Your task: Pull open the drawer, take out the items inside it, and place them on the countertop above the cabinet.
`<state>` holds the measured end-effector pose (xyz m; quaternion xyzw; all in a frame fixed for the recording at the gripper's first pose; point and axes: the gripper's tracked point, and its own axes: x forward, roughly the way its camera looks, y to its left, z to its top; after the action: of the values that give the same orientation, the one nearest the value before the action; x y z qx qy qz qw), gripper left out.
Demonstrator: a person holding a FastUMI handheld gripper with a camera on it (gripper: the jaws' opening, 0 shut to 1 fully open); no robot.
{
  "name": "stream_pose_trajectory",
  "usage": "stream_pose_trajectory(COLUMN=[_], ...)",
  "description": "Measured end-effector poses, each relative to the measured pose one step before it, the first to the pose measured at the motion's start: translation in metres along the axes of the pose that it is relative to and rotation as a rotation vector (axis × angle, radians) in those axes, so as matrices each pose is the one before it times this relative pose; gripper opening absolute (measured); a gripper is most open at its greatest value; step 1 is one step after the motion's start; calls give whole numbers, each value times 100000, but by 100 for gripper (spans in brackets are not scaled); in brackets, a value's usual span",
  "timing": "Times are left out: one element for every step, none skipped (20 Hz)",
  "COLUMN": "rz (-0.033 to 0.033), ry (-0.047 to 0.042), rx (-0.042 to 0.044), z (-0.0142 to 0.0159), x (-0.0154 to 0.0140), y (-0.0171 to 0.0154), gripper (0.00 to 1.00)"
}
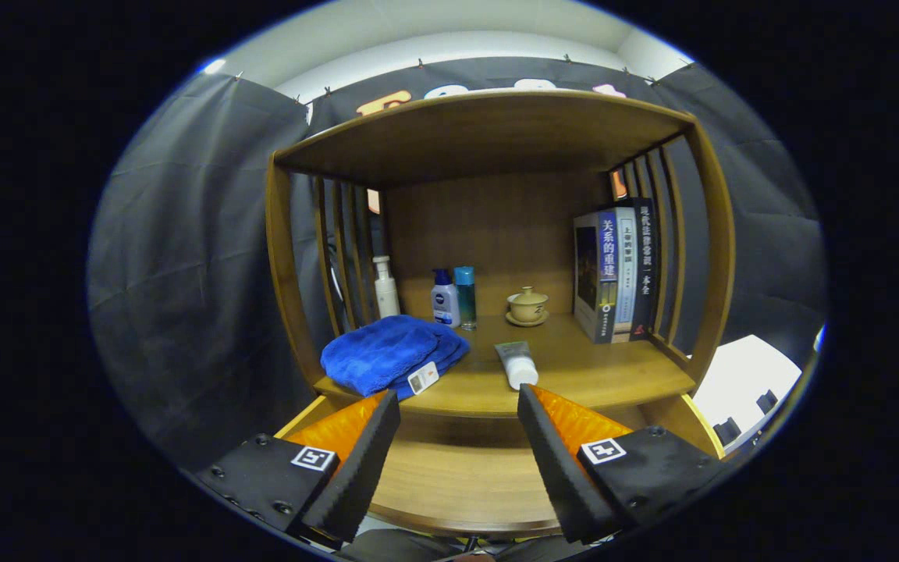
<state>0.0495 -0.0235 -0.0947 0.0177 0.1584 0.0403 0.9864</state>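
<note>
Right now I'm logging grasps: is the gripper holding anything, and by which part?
Nothing is held. The gripper is open, its fingers spread with only the wooden countertop showing between them; the white tube and blue towel lie beyond, untouched.

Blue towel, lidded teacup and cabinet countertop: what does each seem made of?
Blue towel: soft plush cloth, fuzzy pile and rounded folds. Lidded teacup: probably glazed ceramic, smooth beige sheen. Cabinet countertop: wood or wood veneer, visible grain, satin finish. The gripper is open, empty, just short of the countertop.
</note>
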Motion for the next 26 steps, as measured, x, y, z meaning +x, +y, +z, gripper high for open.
stream_pose_trajectory(rz=[-310,-370,-935,-1134,-320,125,270,22,-264,50,-36,-675,-472,-859,-1441,-1717,-1952,-1537,-1130,-764,-593,-137,461,192,-100,-311], ry=[-541,-963,-567,-593,285,796,810,667,588,612,846,794,-310,-973,-1097,-1054,-660,-628,-438,159,868,386,-535,-593,-238,-265], rx=[120,-652,-1467,-1570,-1217,36,773,1513,771,66,-74,-13,-66,-8,-144,-269,-80,-96,-207,-686,-888,-845,-1052,-222,165,147], z=[-304,-263,-454,-454,-725,-872,-842,-886,-944,-735,-920,-723,-357,-97,-1,-6,-200,-242,-265,-557,-784,-694,-372,-169,-416,-335], x=[-512,-529,-534,-656,-490,-504,-398,-299,-334,-299,-328,-331,-129,-240,-378,-311,-365,-547,-394,-274,-211,-262,-106,-249,145,187], y=[124,119,-197,-123,136,145,149,78,-233,-96,-168,-158,-162,-198,-367,-301,-421,-254,-183,-91,-40,4,156,158,140,306], gripper=[98,98,99,99,99,99,99,99,99,99,99,99,99,99,99,99,99,99,99,99,99,99,99,99,99,99])
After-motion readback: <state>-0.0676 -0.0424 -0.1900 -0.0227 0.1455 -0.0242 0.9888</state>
